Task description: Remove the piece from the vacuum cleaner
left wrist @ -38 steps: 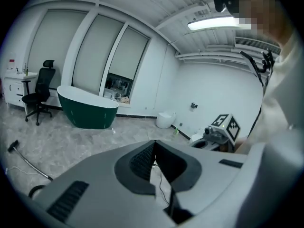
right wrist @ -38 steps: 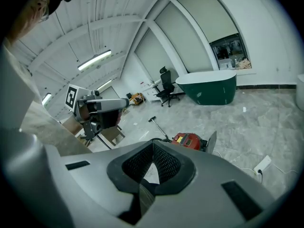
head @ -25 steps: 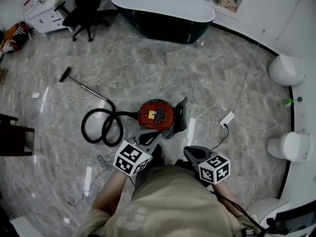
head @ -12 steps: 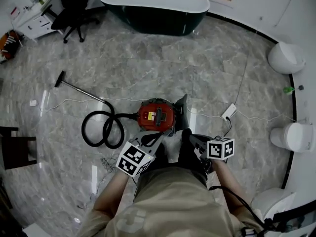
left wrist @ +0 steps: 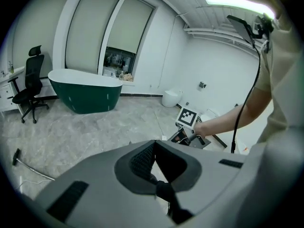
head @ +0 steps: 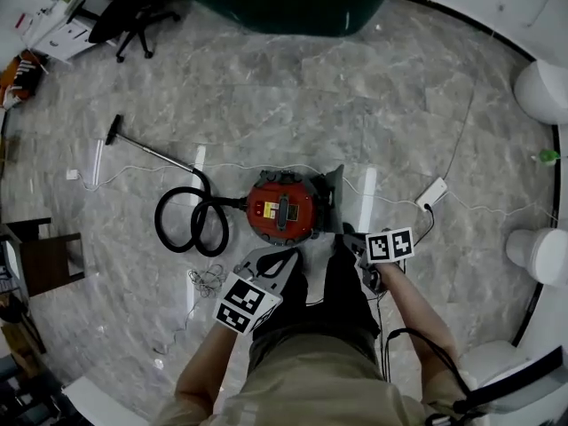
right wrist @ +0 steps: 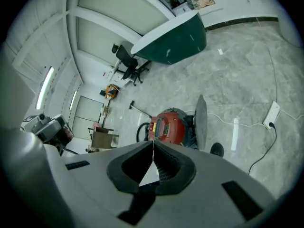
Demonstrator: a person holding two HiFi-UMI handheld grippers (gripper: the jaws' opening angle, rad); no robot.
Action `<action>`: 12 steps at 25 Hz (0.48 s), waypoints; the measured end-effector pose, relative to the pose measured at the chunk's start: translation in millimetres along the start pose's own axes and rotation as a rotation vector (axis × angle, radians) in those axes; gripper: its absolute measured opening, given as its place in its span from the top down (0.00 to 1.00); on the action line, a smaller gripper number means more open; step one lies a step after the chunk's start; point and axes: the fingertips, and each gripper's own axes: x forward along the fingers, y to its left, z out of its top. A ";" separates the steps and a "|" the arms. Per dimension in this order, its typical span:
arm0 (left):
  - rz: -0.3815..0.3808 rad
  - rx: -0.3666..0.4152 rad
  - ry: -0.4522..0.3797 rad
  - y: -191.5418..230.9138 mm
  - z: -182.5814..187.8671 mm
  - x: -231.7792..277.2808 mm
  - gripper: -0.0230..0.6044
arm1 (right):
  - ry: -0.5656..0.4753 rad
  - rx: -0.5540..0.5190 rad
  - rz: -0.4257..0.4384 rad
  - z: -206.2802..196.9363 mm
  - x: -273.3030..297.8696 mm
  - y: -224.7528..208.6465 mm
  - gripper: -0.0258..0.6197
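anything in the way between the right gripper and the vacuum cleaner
Nothing visible does. In the right gripper view the red vacuum cleaner shows just past the tips of the shut right gripper, with nothing in front of it. A grey upright panel stands at the vacuum's side, off that line.

The floor (head: 266, 87) is seen in the head view steeply from above, at standing height, with the vacuum (head: 282, 207) at frame centre. The left gripper view is aimed across the room from low down, and the tub (left wrist: 85, 91) is shown far off at left. The right gripper view is tilted down at the vacuum, fairly near. The tub and office chair (right wrist: 126, 61) are shared by all three views.
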 end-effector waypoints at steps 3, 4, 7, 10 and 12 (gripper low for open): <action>0.010 -0.043 0.027 10.9 -4.2 29.6 0.96 | 0.074 -0.002 -0.011 10.0 28.0 -36.4 0.96; 0.008 -0.061 0.038 14.0 -7.6 39.5 0.96 | 0.091 -0.001 -0.012 14.2 36.9 -47.1 0.96; 0.006 -0.097 0.070 22.8 -24.9 68.3 0.96 | 0.127 -0.011 -0.021 23.0 62.6 -76.7 0.96; 0.002 -0.103 0.071 29.4 -41.5 96.7 0.96 | 0.119 -0.016 -0.023 29.0 84.7 -102.0 0.95; -0.006 -0.108 0.073 33.1 -53.2 113.9 0.96 | 0.094 0.000 -0.018 33.5 98.7 -117.3 0.84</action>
